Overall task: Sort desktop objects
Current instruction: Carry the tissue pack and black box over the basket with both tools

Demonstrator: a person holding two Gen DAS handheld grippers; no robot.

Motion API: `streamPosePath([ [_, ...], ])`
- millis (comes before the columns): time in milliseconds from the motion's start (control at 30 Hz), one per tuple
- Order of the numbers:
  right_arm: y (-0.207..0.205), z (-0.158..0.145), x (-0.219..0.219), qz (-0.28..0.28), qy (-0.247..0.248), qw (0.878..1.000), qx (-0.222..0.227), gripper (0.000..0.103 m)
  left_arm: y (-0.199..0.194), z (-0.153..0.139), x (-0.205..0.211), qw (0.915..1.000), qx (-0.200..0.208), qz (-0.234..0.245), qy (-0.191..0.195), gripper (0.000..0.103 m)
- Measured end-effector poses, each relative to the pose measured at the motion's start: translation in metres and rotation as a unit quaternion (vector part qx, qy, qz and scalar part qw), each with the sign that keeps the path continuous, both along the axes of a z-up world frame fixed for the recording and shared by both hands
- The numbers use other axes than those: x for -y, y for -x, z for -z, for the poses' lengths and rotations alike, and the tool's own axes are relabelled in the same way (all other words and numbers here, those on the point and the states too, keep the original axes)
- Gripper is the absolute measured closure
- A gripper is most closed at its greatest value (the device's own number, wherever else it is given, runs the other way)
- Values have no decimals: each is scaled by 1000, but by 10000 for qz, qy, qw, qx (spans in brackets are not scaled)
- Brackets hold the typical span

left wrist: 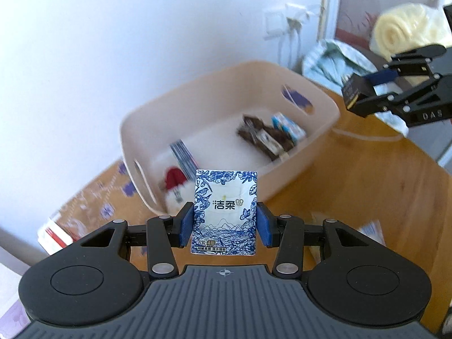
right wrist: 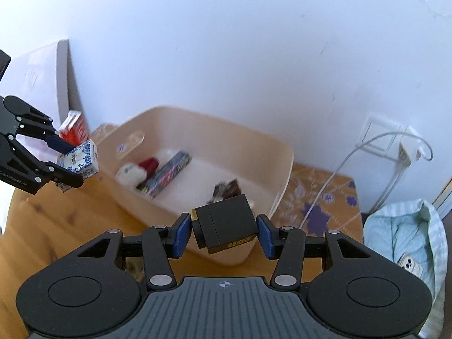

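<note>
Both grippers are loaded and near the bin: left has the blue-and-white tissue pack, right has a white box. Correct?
Not quite. The left gripper does hold the blue-and-white tissue pack near the beige bin, but the box in the right gripper is black, not white, as the right wrist view shows.

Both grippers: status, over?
Left gripper shut on tissue pack, near the bin rim. Right gripper carries black box, box tilted, right pad looks apart. Nothing blocking the bin.
</note>
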State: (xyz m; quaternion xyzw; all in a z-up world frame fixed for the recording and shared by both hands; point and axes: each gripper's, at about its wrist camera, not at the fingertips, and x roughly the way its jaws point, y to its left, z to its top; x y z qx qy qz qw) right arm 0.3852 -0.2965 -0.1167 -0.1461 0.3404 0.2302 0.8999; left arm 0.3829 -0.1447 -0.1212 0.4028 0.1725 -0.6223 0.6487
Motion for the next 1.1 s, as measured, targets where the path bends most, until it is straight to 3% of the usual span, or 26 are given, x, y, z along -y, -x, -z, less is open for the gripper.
streamPosePath([
  [267, -32, -9, -9, 31, -98, 9998, 143, 56, -8, -20, 34, 9995, 15, -164, 270, 56],
  [500, -60, -2, -19, 104, -131, 9998, 137, 56, -10, -11, 62, 9989, 125, -330, 310, 56],
  [900, -95, 33, -41, 197, -68, 9996, -180, 56, -25, 24, 108, 9964, -112, -843, -35, 56],
  [1100, -106, 52, -45, 241, 32, 9990, -368, 56, -30, 44, 123, 9944, -42, -1023, -278, 56],
])
